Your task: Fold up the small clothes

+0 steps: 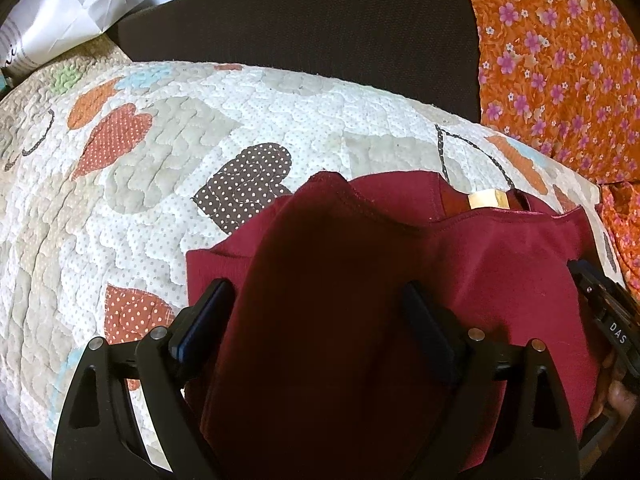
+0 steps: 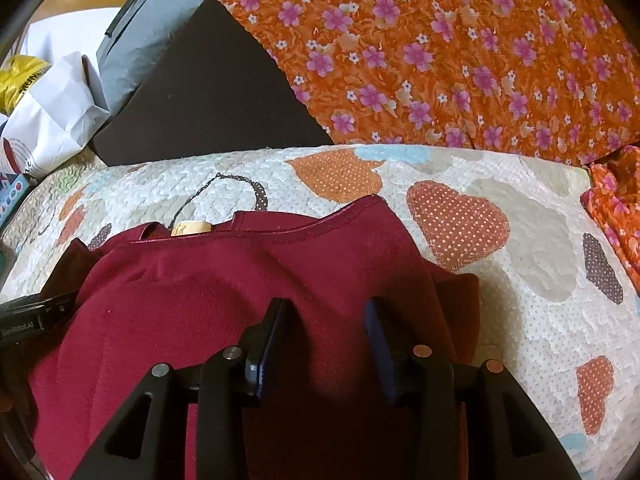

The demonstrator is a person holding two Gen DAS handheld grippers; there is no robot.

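Note:
A small maroon shirt [image 1: 500, 264] lies on a quilted heart-pattern mat [image 1: 140, 208], neckline and a tan label [image 1: 486, 200] facing away. My left gripper [image 1: 316, 300] is open, and a raised fold of the shirt's left side passes between its fingers. In the right wrist view the shirt [image 2: 224, 288] lies under my right gripper [image 2: 328, 312], which is open with the fabric's right part between its fingers. The label [image 2: 192, 227] shows at the collar. The right gripper's body shows at the left wrist view's right edge.
Orange floral cloth [image 2: 460, 60] lies beyond the mat [image 2: 540, 248] at the back right. A dark brown surface [image 1: 320, 28] sits behind the mat. White paper bags [image 2: 56, 116] and a grey bag [image 2: 148, 28] stand at the back left.

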